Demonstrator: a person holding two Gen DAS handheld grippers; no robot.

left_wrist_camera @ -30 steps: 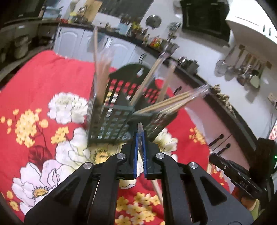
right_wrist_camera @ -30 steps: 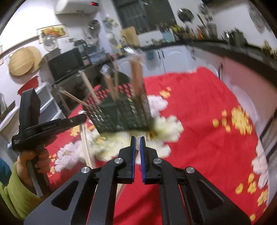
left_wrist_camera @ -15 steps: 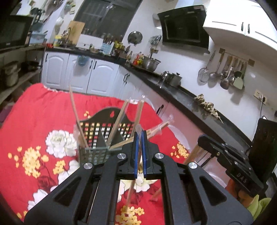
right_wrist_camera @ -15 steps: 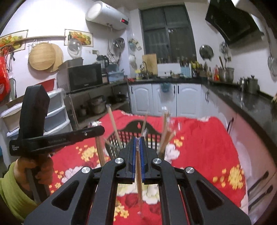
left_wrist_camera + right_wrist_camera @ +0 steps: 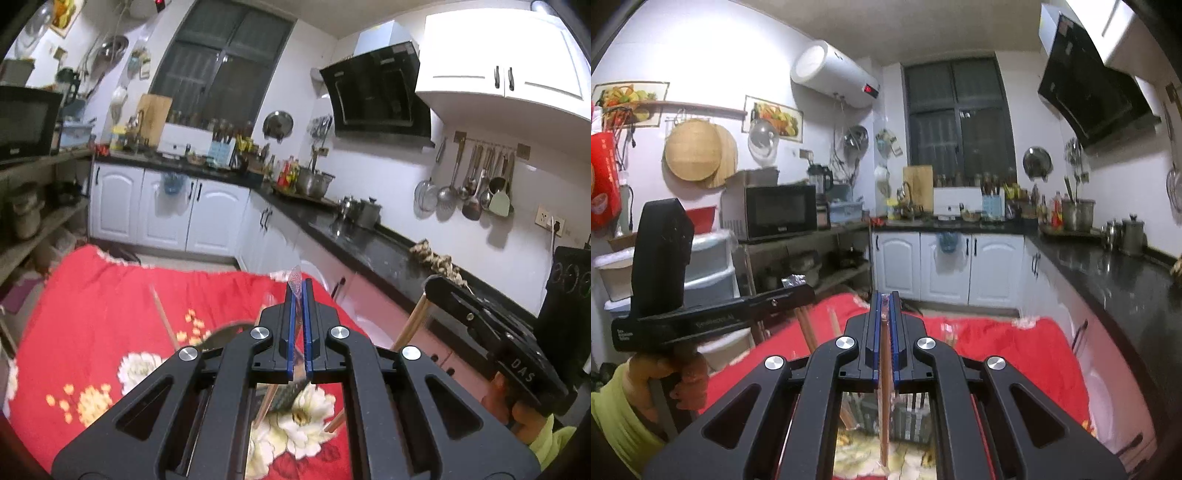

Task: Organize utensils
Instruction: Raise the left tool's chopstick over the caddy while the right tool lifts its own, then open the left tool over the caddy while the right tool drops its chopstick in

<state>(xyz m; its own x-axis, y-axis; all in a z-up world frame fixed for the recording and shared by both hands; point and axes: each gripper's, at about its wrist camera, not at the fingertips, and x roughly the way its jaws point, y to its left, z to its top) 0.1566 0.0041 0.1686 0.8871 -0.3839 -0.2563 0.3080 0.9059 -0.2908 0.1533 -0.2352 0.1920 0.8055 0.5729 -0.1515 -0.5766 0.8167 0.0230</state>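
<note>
Left gripper (image 5: 299, 325): closed on a wrapped chopstick (image 5: 295, 286).
Right gripper (image 5: 885, 334): closed on a hanging chopstick (image 5: 884, 398).
Basket (image 5: 908, 421): straight below both sticks.

You had two grippers in play, the left gripper (image 5: 300, 291) and the right gripper (image 5: 885, 299), and two hands: the left hand (image 5: 665, 373), the right hand (image 5: 506, 391). One wrapped chopstick (image 5: 295, 277) sat in the left jaws, one more (image 5: 884, 387) in the right, two in all. One basket (image 5: 908, 417) stood below, with a few more sticks rising from it, too blurred to count. One red floral cloth (image 5: 92, 314). One microwave (image 5: 779, 212), one water heater (image 5: 834, 79), two food pictures (image 5: 775, 118), two pots (image 5: 360, 210).
</note>
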